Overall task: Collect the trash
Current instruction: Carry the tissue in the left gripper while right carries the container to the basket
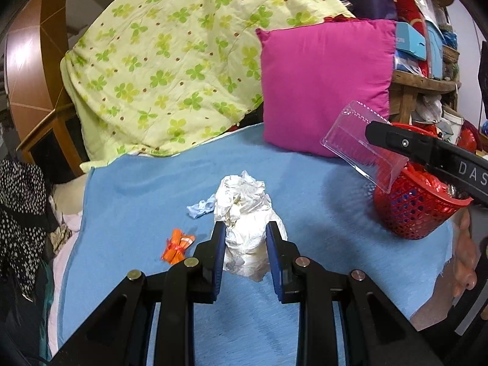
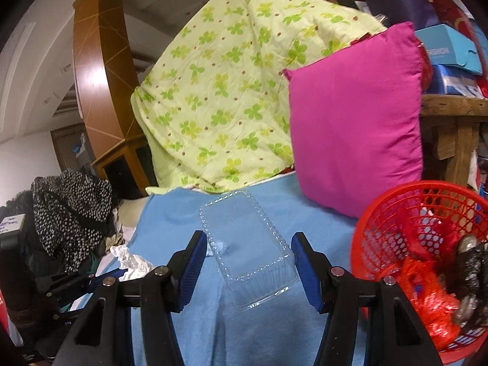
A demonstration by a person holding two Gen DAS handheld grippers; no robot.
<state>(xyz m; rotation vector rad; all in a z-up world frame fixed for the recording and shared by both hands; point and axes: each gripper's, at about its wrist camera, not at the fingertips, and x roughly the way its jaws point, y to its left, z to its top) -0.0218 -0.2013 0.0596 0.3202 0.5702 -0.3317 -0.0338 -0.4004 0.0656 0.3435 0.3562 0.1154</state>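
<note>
A blue blanket [image 1: 137, 189] covers the bed, with a clover-print quilt [image 1: 170, 70] heaped behind it and a magenta cushion [image 1: 326, 85] at right. A curved wooden cabinet [image 2: 100, 70] rises at upper left beneath a white ceiling. Cluttered wooden shelving [image 1: 421, 88], apparently stacked with boxes, fills the far right.

My blue-padded left gripper [image 1: 245, 235] pinches a white crumpled tissue wad [image 1: 244, 213] over the sky-blue blanket [image 1: 137, 201]. Behind the blanket leans a magenta pillow [image 1: 326, 85], and left of it a pale yellow quilt [image 1: 170, 61] with green clovers and brown dots. An orange wrapper [image 1: 177, 245] lies near; the basket [image 2: 427, 213] is red.
</note>
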